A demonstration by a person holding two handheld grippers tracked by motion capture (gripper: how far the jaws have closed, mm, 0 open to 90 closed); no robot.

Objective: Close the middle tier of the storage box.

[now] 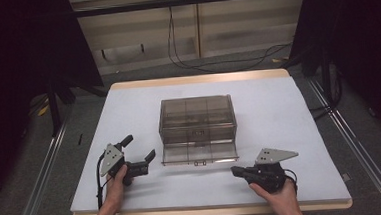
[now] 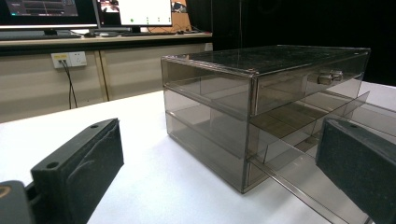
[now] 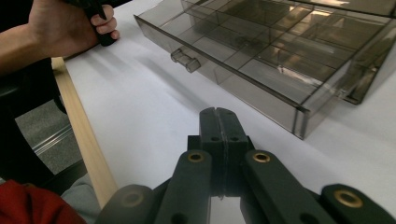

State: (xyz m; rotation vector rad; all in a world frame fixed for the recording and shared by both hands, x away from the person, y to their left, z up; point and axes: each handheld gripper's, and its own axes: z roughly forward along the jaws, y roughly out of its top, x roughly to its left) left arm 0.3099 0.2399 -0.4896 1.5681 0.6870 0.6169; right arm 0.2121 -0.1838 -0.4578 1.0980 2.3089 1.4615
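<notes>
Drawer box: a smoky clear plastic drawer box [image 1: 197,122] stands near the middle of the white counter [image 1: 279,112].
Bottom drawer: the bottom drawer [image 1: 199,153] is pulled out toward the person, its dividers visible; in the right gripper view its small handle [image 3: 186,59] juts from the front wall.
Top drawer: pushed in, with its knob [image 2: 329,77] showing in the left gripper view.
Left tongs: the left tongs [image 1: 140,147] sit just left of the pulled-out drawer, spread wide, nothing between them, apart from the box.
Left hand: the left hand [image 1: 117,179] grips the tool below and left of the box.
Right tongs: the right tongs [image 1: 238,170] lie below the box's right front corner, pressed together, holding nothing.
Right hand: the right hand [image 1: 279,192] rests at the counter's near edge.
</notes>
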